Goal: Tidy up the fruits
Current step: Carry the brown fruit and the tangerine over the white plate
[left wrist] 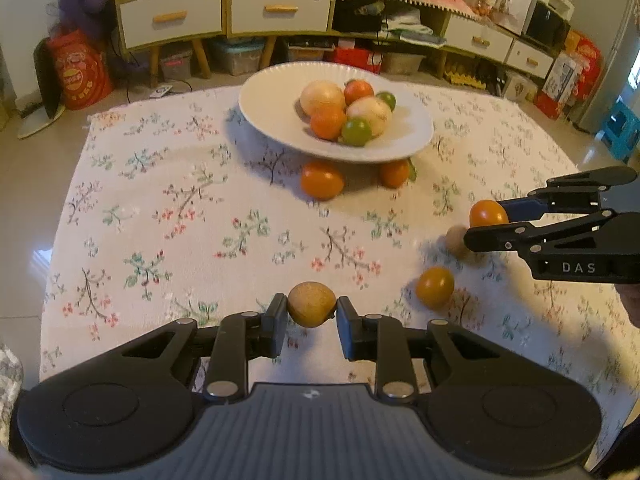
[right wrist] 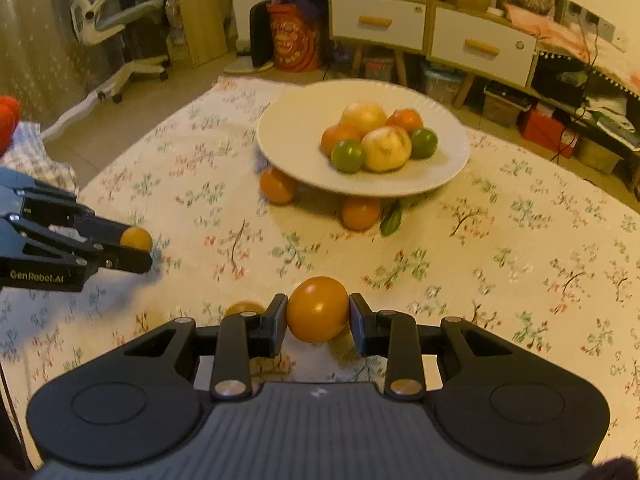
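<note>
Right now both grippers carry fruit above the flowered tablecloth (left wrist: 160, 184): the left gripper (left wrist: 312, 312) has its jaws closed on a small brown fruit (left wrist: 311, 303) at the lower middle of its own view, and the right gripper (right wrist: 318, 316) is clamped on an orange fruit (right wrist: 318, 309) in the same spot of the right wrist view. Judging by the task, the step in hand is carrying these two to the white bowl (left wrist: 272, 120), which stands in the upper middle of the frame already holding a heap of orange, green and pale fruit. To do it well, each fruit should come in over the rim and go down onto a bare part of the bowl's left side, since dropping it on the heap would likely send it rolling out. Letting go one hand at a time would keep the grippers from crowding each other. Other pieces wait on the cloth: two orange fruits (left wrist: 322, 179) sit just beside the bowl's base, and another orange one (left wrist: 435, 287) lies at the lower right.
</note>
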`<act>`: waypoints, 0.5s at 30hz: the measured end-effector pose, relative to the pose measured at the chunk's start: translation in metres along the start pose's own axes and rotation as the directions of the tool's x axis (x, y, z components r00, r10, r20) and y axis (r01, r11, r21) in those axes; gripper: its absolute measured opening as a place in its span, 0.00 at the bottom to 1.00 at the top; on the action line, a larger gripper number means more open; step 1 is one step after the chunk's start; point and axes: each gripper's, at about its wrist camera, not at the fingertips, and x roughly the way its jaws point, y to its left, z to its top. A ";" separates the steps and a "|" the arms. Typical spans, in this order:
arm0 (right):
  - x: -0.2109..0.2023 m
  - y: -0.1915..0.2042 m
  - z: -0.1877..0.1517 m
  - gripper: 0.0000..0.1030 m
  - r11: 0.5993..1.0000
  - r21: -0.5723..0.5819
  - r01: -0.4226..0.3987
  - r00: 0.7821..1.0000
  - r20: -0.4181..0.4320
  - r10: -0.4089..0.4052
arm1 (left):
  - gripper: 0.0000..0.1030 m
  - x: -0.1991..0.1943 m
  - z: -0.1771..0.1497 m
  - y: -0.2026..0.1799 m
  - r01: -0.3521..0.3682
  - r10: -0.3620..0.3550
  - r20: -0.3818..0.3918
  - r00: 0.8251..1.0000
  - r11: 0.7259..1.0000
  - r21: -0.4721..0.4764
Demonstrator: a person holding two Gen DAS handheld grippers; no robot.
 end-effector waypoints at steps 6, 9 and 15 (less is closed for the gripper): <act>-0.003 -0.007 0.014 0.29 0.999 0.037 0.004 0.999 0.045 -0.006 | 0.07 -0.004 0.018 0.000 0.000 0.001 0.050 0.999 1.000 -0.025; -0.004 -0.011 0.020 0.29 0.998 0.058 0.004 0.998 0.068 -0.008 | 0.07 -0.003 0.028 -0.001 -0.003 0.005 0.072 0.997 0.999 -0.038; 0.001 -0.021 0.032 0.29 0.995 0.104 0.000 0.994 0.106 -0.011 | 0.07 0.006 0.046 -0.001 -0.003 0.011 0.106 0.994 0.997 -0.074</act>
